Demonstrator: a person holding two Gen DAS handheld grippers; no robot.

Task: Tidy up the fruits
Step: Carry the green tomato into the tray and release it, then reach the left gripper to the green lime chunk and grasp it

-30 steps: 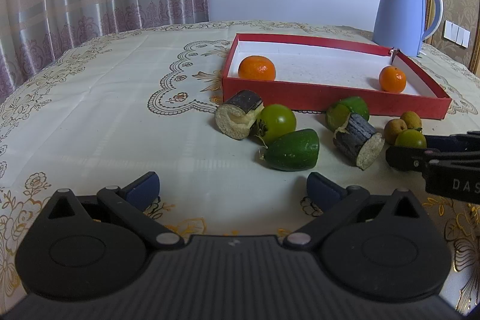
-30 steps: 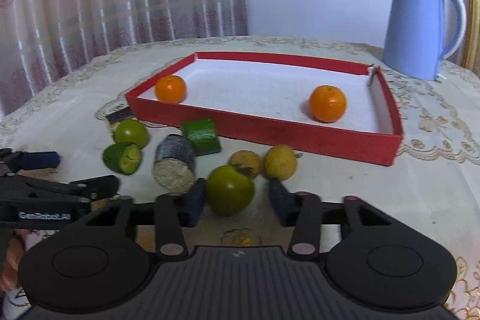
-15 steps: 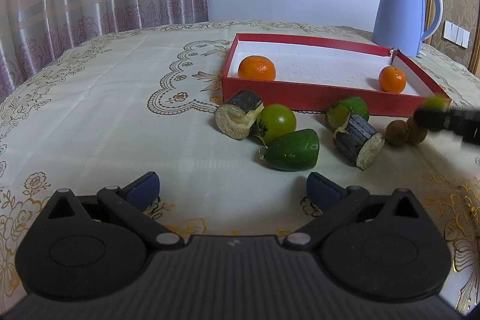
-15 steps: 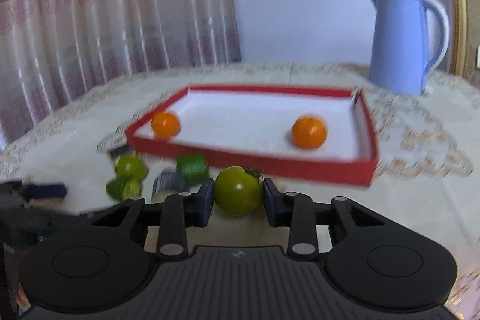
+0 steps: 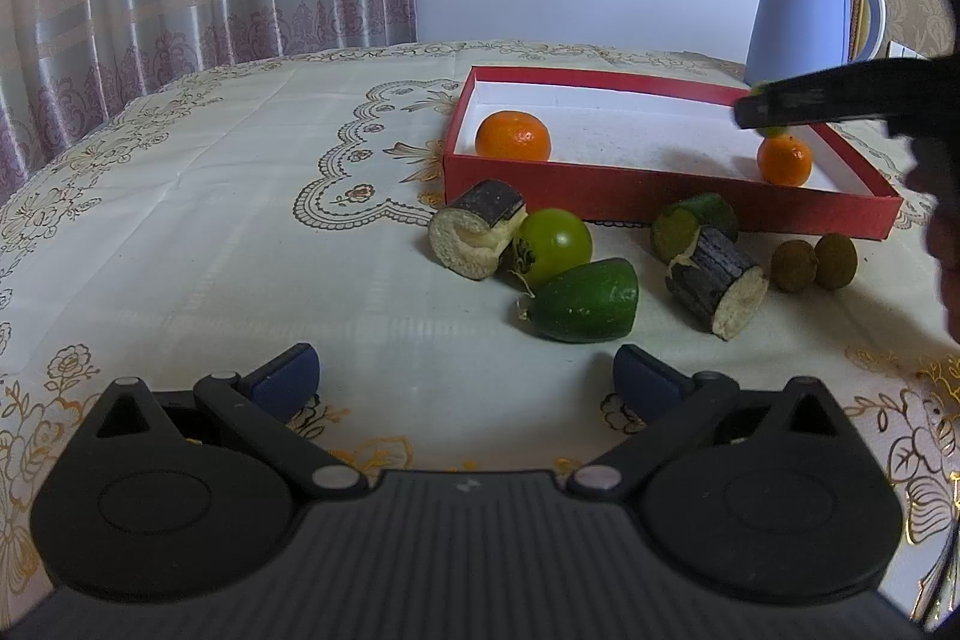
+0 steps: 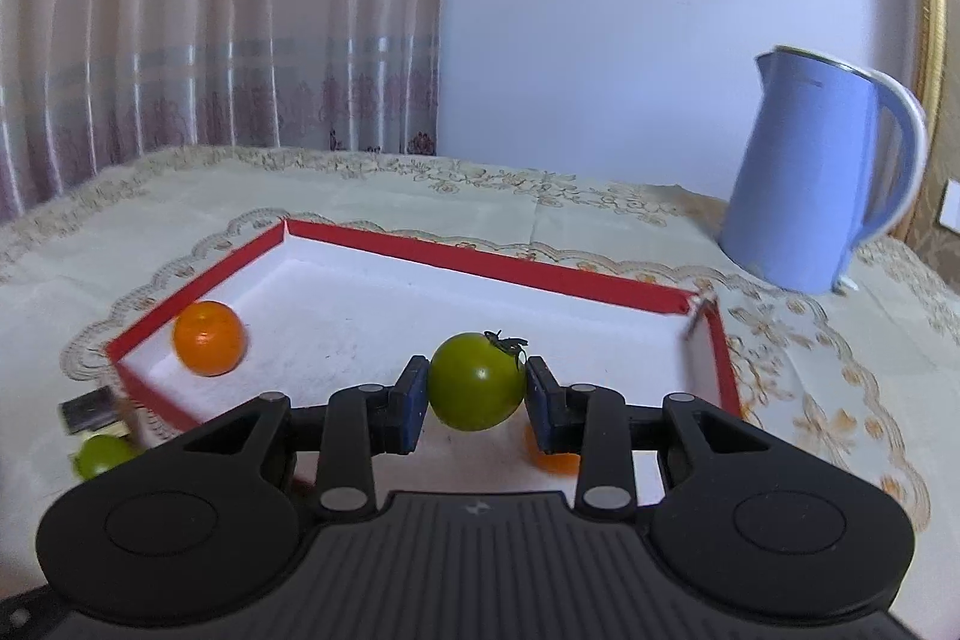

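My right gripper [image 6: 477, 391] is shut on a green tomato [image 6: 477, 381] and holds it in the air over the red tray [image 6: 492, 265], above the tray's white floor. An orange [image 6: 209, 338] lies at the tray's left end; a second orange [image 6: 555, 460] shows partly behind the right finger. In the left wrist view the right gripper [image 5: 774, 109] reaches in over the tray [image 5: 660, 208] near the right orange [image 5: 783, 160]. My left gripper [image 5: 465, 382] hangs open over the cloth, nothing between its pads. In front of it lie another green tomato [image 5: 555, 244], a cucumber piece [image 5: 585, 301] and two dark-skinned cut chunks [image 5: 477, 235].
A blue kettle [image 6: 816, 178] stands behind the tray at the right. Two small brown fruits [image 5: 813, 262] and another cucumber piece [image 5: 693, 226] lie in front of the tray. A patterned tablecloth [image 5: 210, 220] covers the round table; curtains hang behind.
My right gripper closed on the green tomato beside the brown fruits, lifted it off the cloth and carried it over the tray. The left gripper stayed still.
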